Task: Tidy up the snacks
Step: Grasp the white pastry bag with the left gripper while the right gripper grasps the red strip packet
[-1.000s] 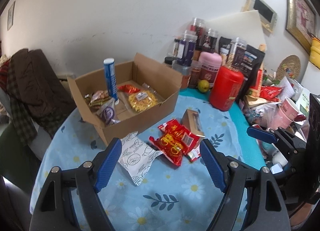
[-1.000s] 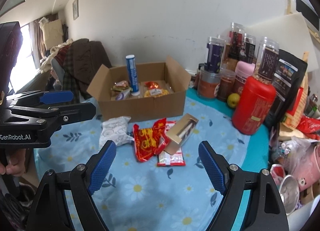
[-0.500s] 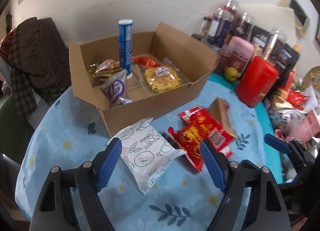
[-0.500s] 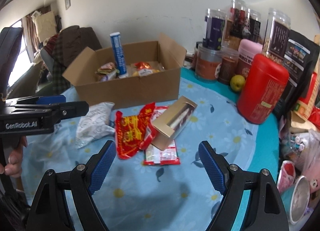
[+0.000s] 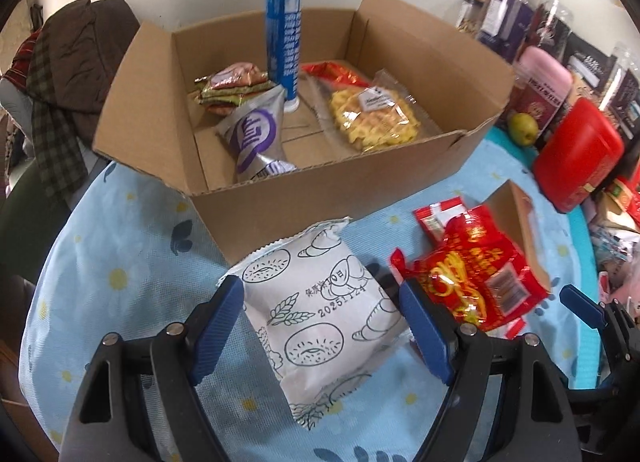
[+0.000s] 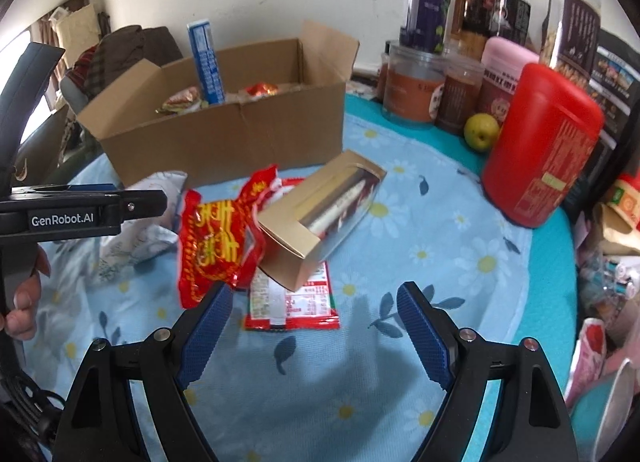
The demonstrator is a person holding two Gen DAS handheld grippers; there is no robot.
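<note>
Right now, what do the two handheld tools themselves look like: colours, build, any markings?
Both match: the left tool and right tool have black plastic frames with cut-out arms, silver screws at the pivots, and two blue ribbed pads. Seen from the right wrist view, the left tool's side carries white "GenRobot.AI" lettering. A black cable shows at that view's lower left edge.

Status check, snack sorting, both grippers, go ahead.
Left gripper open, astride white bread packet, not gripping. Right gripper open, empty, before gold box. Cardboard box partly filled. Path clear.
</note>
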